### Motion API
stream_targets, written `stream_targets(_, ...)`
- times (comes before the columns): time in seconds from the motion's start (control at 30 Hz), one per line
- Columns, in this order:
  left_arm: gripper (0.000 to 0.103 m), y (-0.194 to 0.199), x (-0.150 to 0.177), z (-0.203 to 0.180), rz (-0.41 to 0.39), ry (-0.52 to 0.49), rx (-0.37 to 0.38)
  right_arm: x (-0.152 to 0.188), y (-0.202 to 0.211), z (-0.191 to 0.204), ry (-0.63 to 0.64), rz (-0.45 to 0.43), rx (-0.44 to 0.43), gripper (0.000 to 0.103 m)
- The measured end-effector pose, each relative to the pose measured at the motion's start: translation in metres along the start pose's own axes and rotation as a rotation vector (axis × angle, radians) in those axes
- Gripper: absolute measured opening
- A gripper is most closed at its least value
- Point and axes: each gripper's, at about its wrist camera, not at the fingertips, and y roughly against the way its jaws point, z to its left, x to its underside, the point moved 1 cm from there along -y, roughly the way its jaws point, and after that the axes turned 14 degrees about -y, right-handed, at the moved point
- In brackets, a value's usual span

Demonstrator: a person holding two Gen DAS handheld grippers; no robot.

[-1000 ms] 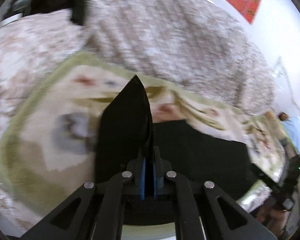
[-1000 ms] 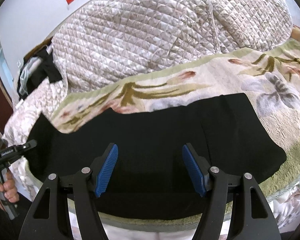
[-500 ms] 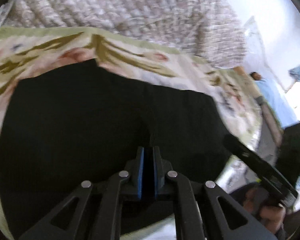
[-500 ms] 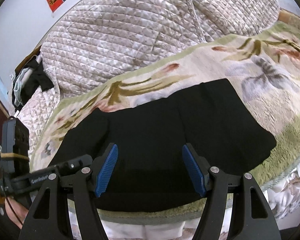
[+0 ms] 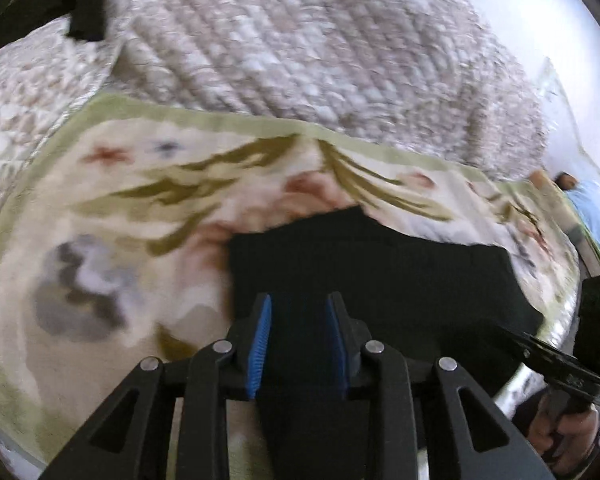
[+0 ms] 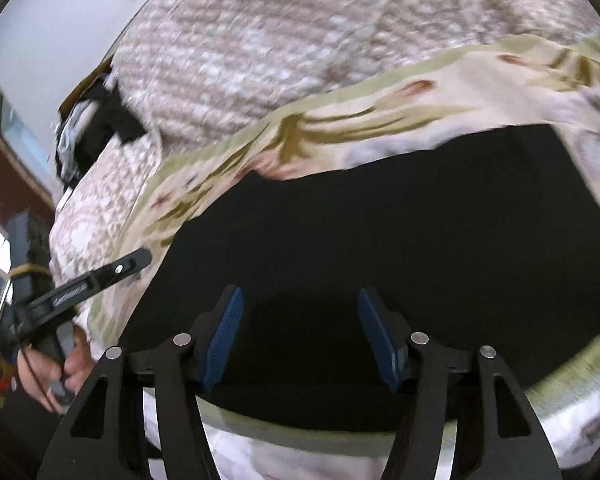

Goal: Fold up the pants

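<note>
Left wrist view: pants (image 5: 380, 276) down flat on the floral blanket (image 5: 112, 208), near its front edge, black cloth in a compact block with a straight left side and squared far corners. Looks like at least one fold already made; exact layer count impossible to read in cloth this dark. Left gripper (image 5: 300, 332) low over the near left part of the block, jaws just opened and now a little apart, blue pads clear of the fabric, nothing pinched between them though cloth lies beneath.

Right wrist view: same pants (image 6: 400, 240) spread wide across the blanket (image 6: 420, 92), far edge uneven, near edge running along the blanket's front edge. Right gripper (image 6: 302, 332) over the near middle of the cloth, jaws well apart though just drawn in somewhat, nothing gripped. Left tool (image 6: 88, 284) visible off the left end of the pants, held in a hand (image 6: 52, 368).

Judging by this: lengthwise fold probably finished and released, garment lying free. Probably left to do: one more fold across, end to end, then smoothing of the wavy far edge. Quilt (image 5: 300, 48) behind, heaped along the blanket's far edge, untouched.
</note>
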Motion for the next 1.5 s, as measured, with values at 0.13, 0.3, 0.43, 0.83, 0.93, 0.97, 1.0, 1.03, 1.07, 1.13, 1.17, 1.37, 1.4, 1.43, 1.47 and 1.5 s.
stream_targets(0.13,0.031,-0.006,0.001,0.014,-0.011,0.018,-0.007,-0.006,-0.036,0.017,0.022,0.11,-0.053,0.056)
stream_targets(0.3,0.031,-0.013,0.013,0.023,0.004,0.054,0.001,-0.012,-0.064,0.024,0.03,0.126,-0.056,0.054)
stream_targets(0.43,0.031,-0.008,0.019,0.019,-0.003,0.028,0.002,-0.013,-0.07,0.023,0.011,0.119,-0.069,0.054)
stream_targets(0.83,0.031,-0.001,0.023,0.019,-0.017,0.032,-0.003,-0.014,-0.075,0.023,0.015,0.148,-0.063,0.024)
stream_targets(0.93,0.03,0.0,0.023,0.016,-0.017,0.023,-0.01,-0.012,-0.072,0.023,0.023,0.142,-0.058,0.002)
stream_targets(0.97,0.03,0.001,0.023,0.016,-0.02,0.02,-0.01,-0.012,-0.07,0.024,0.022,0.133,-0.064,0.002)
stream_targets(1.0,0.03,0.002,0.023,0.015,-0.025,0.014,-0.012,-0.013,-0.064,0.026,0.035,0.109,-0.067,0.002)
stream_targets(1.03,0.031,0.004,0.023,0.014,-0.029,0.01,-0.014,-0.013,-0.06,0.027,0.039,0.097,-0.074,0.002)
stream_targets(1.07,0.031,0.005,0.023,0.014,-0.033,0.007,-0.014,-0.014,-0.055,0.029,0.04,0.086,-0.087,0.002)
stream_targets(1.13,0.031,0.007,0.024,0.015,-0.038,0.007,-0.009,-0.016,-0.047,0.027,0.042,0.056,-0.071,0.002)
stream_targets(1.17,0.031,0.008,0.025,0.015,-0.038,0.006,-0.005,-0.017,-0.046,0.021,0.031,0.057,-0.052,0.002)
stream_targets(1.37,0.031,0.01,0.027,0.008,-0.041,-0.022,0.022,-0.015,-0.055,0.009,-0.004,0.094,-0.029,0.003)
stream_targets(1.4,0.031,0.01,0.026,0.006,-0.042,-0.026,0.023,-0.015,-0.053,0.01,0.004,0.08,-0.018,0.003)
stream_targets(1.43,0.03,0.009,0.026,0.004,-0.042,-0.03,0.026,-0.015,-0.052,0.009,0.003,0.066,-0.006,0.003)
stream_targets(1.47,0.03,0.009,0.025,0.003,-0.042,-0.032,0.03,-0.016,-0.05,0.008,0.0,0.056,0.002,0.003)
stream_targets(1.5,0.03,0.008,0.024,0.001,-0.044,-0.037,0.032,-0.017,-0.047,0.006,-0.003,0.037,0.012,0.005)
